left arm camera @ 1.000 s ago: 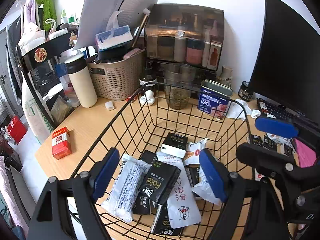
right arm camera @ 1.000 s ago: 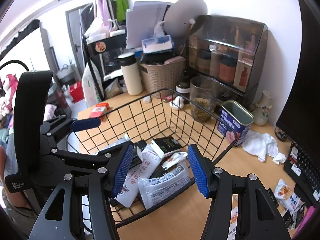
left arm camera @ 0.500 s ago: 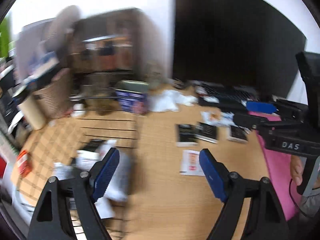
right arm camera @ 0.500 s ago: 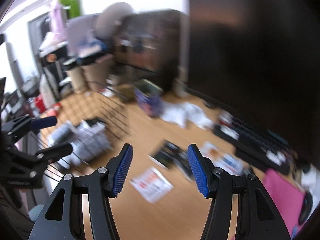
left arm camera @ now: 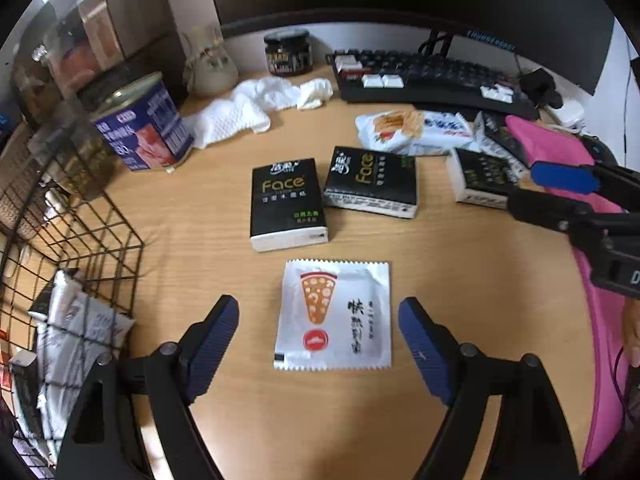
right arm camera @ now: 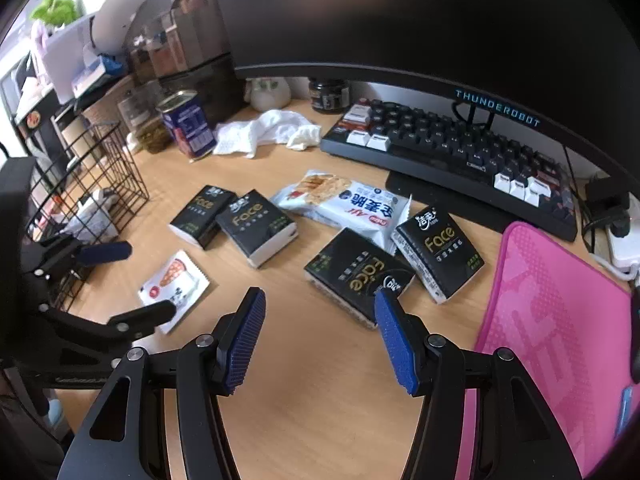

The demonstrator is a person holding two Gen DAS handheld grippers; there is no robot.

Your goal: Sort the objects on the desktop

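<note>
A white pizza-print sachet [left arm camera: 334, 316] lies flat on the wooden desk, between the open fingers of my left gripper [left arm camera: 318, 340]; it also shows in the right wrist view [right arm camera: 174, 286]. Black "Face" tissue packs [left arm camera: 286, 202] lie beyond it, with a second one [left arm camera: 372, 180] beside. My right gripper [right arm camera: 320, 338] is open and empty above bare desk, just in front of another black Face pack [right arm camera: 358, 274]. A white snack bag [right arm camera: 340, 202] lies behind that. The black wire basket [left arm camera: 80, 240] holding several packets stands at the left.
A keyboard [right arm camera: 452, 148] and a monitor [right arm camera: 400, 20] stand at the back. A pink mat [right arm camera: 552, 328] lies at the right. A blue tin [left arm camera: 142, 130], crumpled white tissue [left arm camera: 256, 108] and a dark jar [left arm camera: 288, 52] sit at the back left.
Both grippers have swung from over the wire basket to the right, over the loose packets on the desk. Both stay open and empty.
</note>
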